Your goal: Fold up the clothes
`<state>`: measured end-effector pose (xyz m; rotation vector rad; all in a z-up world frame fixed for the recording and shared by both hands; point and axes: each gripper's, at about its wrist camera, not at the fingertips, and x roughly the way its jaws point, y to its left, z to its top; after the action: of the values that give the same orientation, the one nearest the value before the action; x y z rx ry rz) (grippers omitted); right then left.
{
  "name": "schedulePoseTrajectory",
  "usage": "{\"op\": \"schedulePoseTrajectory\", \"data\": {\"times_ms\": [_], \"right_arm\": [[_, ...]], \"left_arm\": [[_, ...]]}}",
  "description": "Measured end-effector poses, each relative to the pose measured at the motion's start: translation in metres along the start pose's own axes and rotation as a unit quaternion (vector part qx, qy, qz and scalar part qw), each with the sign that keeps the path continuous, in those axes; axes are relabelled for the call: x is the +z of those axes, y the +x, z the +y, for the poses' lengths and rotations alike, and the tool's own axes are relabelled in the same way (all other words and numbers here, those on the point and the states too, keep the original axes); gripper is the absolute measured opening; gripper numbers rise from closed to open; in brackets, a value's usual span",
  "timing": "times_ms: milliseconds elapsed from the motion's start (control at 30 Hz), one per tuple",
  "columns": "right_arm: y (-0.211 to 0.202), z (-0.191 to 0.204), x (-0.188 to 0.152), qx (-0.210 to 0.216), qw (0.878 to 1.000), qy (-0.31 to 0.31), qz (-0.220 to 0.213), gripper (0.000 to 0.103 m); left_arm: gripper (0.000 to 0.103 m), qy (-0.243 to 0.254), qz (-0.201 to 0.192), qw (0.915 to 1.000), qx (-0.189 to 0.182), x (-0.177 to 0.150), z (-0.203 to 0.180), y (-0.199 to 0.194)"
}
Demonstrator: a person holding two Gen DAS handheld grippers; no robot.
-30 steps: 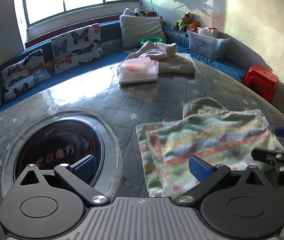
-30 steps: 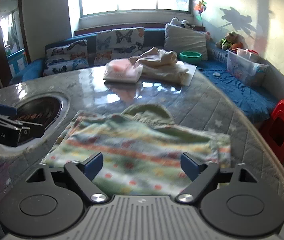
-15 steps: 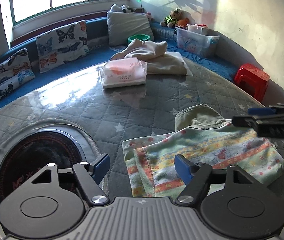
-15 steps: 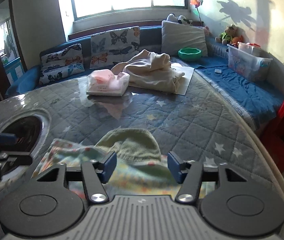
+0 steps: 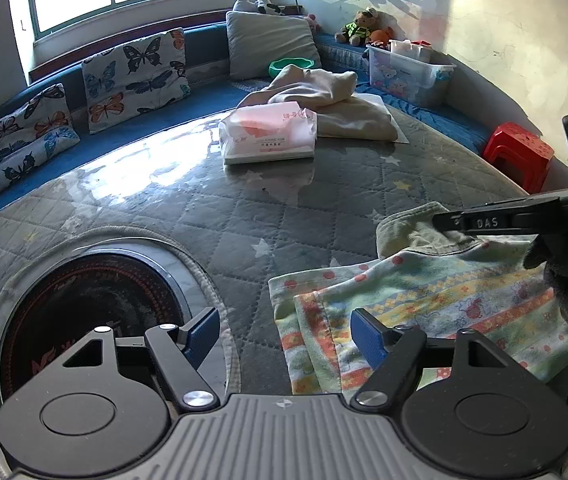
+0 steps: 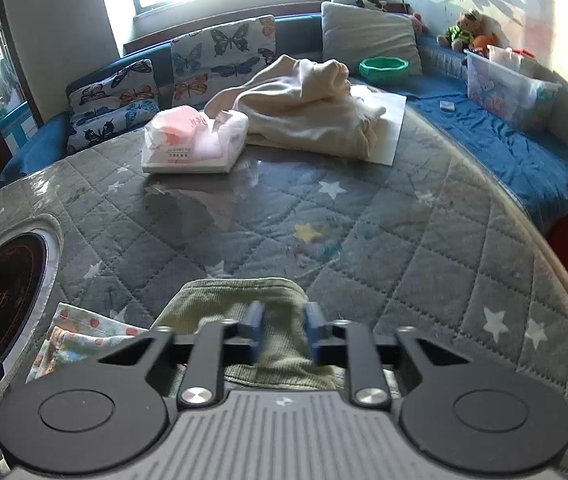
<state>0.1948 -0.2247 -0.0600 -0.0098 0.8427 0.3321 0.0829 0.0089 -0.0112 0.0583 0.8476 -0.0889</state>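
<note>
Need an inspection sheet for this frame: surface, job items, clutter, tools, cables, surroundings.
Surface: quilted grey table cover under clear sheet; round dark inset at left.
Job's things: patterned garment lying flat, partly folded; its green hood at far edge.
Clutter: tissue pack, cream cloth pile.
Tools: left tool open, above garment's near-left corner; right tool narrowed around the hood, grip unclear.
Cables: nothing seen.
Surroundings: blue bench with butterfly cushions, green bowl, storage bin, red stool.
</note>
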Motion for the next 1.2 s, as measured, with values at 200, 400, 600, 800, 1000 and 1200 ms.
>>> {"op": "schedulePoseTrajectory", "data": {"times_ms": [200, 400, 600, 800, 1000, 1200], "right_arm": [[-0.035, 0.010, 0.014, 0.013, 0.998, -0.007, -0.059, 0.003], [-0.099, 0.037, 0.043, 0.049, 0.984, -0.020, -0.170, 0.003], [-0.164, 0.063, 0.051, 0.100, 0.960, -0.055, -0.255, 0.003], [-0.182, 0.065, 0.024, 0.112, 0.962, -0.076, -0.239, 0.003], [-0.177, 0.052, -0.004, 0.107, 0.975, -0.069, -0.183, 0.003], [-0.160, 0.065, -0.034, 0.127, 0.979, -0.108, -0.118, 0.004]], "left_arm": [[0.075, -0.006, -0.002, 1.0000, 0.005, -0.002, 0.004, -0.005], [0.076, -0.016, -0.010, 0.9998, 0.011, -0.001, 0.010, -0.013], [0.079, -0.016, -0.054, 0.9983, -0.017, 0.013, 0.009, -0.033], [0.080, 0.018, -0.099, 0.9939, -0.045, 0.026, -0.013, -0.039], [0.042, 0.024, -0.066, 0.9970, -0.031, 0.036, -0.027, -0.006], [0.040, -0.006, -0.012, 0.9998, -0.016, 0.026, -0.013, 0.025]]}}
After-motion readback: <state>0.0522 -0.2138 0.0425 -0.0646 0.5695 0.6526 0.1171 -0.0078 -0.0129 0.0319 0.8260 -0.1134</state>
